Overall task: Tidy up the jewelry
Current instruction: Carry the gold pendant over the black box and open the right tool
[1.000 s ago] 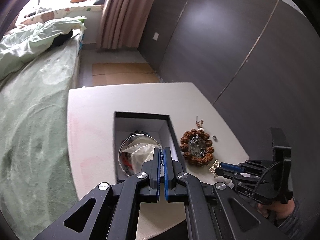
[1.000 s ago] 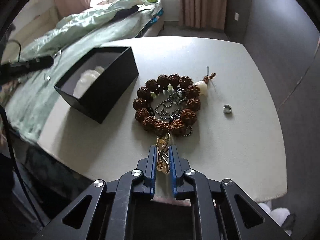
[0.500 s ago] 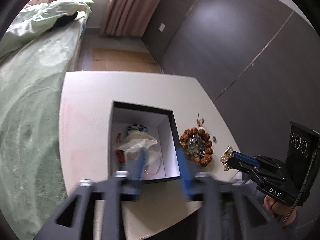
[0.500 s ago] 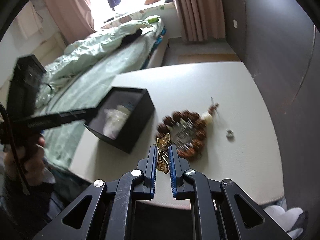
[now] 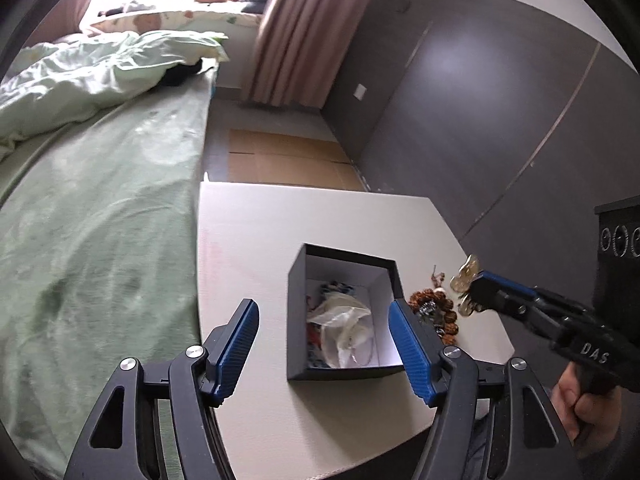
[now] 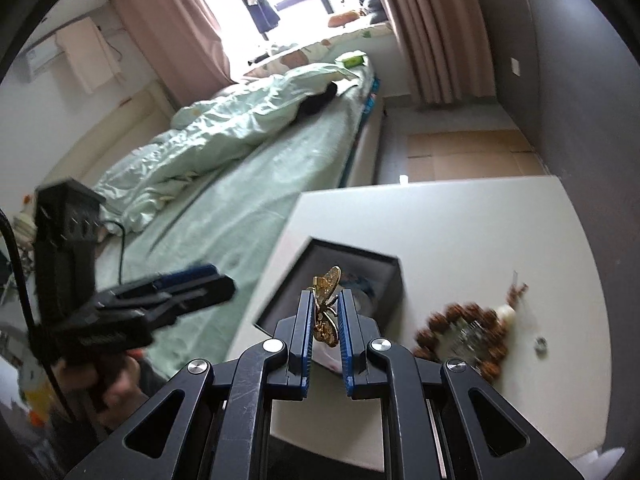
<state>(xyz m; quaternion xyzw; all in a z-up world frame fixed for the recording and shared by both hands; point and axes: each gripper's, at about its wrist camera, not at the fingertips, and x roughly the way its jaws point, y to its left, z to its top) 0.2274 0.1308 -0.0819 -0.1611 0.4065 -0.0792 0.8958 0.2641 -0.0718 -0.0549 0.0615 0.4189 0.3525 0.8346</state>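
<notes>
A black open box [image 5: 344, 372] with a white inside stands on the white table [image 5: 256, 240]; it holds a clear bag and small jewelry. My left gripper [image 5: 324, 312] is open and empty, held above the box's near side. My right gripper [image 6: 325, 302] is shut on a gold butterfly brooch [image 6: 326, 304] and holds it in the air just before the box [image 6: 384, 276]; the brooch also shows in the left wrist view [image 5: 466, 280]. A brown bead bracelet [image 6: 460, 332] with a silver chain inside it lies right of the box.
A small silver ring [image 6: 541, 346] lies on the table right of the bracelet. A bed with a green cover [image 5: 100, 220] runs along the table's left edge. A dark wall [image 5: 500, 120] stands behind the table on the right.
My left gripper has opened wide and drawn back above the box. My right gripper has lifted the brooch off the table and carried it left toward the box.
</notes>
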